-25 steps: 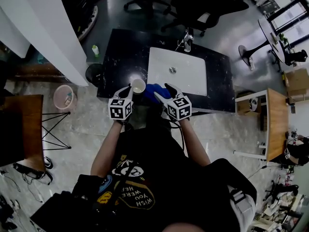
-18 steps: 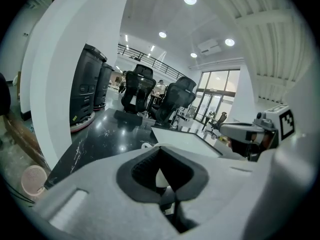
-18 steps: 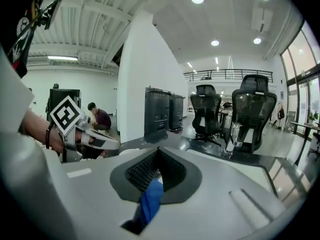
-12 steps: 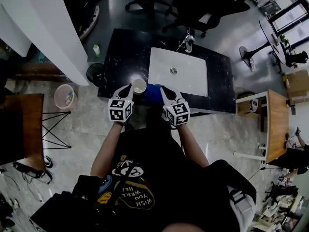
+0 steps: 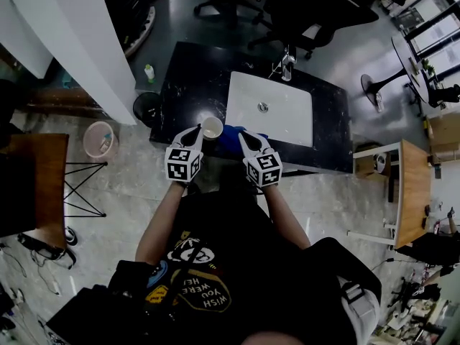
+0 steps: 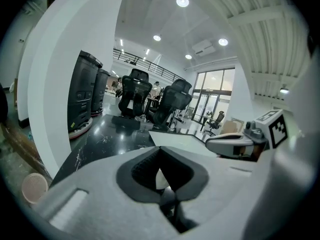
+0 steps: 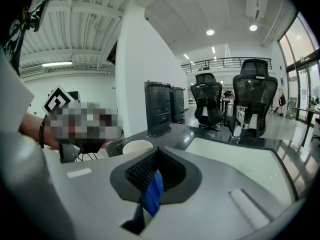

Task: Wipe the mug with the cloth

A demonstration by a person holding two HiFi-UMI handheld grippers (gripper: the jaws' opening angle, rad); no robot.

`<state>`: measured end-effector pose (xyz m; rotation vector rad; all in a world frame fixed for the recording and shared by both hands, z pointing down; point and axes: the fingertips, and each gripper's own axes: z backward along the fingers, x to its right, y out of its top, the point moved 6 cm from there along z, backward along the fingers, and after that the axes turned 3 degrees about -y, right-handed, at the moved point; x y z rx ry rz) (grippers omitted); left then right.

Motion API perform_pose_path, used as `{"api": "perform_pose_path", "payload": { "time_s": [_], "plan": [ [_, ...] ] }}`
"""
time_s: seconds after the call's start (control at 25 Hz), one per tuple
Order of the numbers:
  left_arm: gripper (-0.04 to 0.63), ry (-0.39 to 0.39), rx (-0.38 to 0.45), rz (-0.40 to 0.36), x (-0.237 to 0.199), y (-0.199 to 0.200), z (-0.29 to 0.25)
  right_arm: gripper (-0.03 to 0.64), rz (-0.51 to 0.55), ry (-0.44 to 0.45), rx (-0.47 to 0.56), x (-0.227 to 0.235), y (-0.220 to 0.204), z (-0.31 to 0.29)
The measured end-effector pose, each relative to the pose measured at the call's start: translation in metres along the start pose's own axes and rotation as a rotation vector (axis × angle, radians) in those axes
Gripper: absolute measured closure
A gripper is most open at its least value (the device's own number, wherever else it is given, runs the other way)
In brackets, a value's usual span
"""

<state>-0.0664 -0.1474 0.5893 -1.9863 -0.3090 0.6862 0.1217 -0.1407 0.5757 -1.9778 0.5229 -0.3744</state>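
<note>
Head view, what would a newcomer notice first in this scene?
Two grippers with marker cubes meet at the near edge of the black counter. The left gripper pinches a pale mug, and the right gripper is clamped on a blue cloth right beside it. Just behind them, the white sink stands out brightly against the dark top.

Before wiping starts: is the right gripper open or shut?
Shut on the cloth: in its own view the right gripper has its jaws together, with a strip of the blue cloth pinched between them.
</note>
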Motion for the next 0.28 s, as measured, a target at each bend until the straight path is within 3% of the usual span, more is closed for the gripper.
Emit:
{"api": "perform_pose_path", "payload": {
  "time_s": [0.28],
  "plan": [
    [0.592, -0.001, 0.003, 0.003, 0.0009, 0.0017, -0.0025, 0.618, -0.006, 0.013, 0.001, -0.0023, 0.0012, -0.0001]
  ]
}}
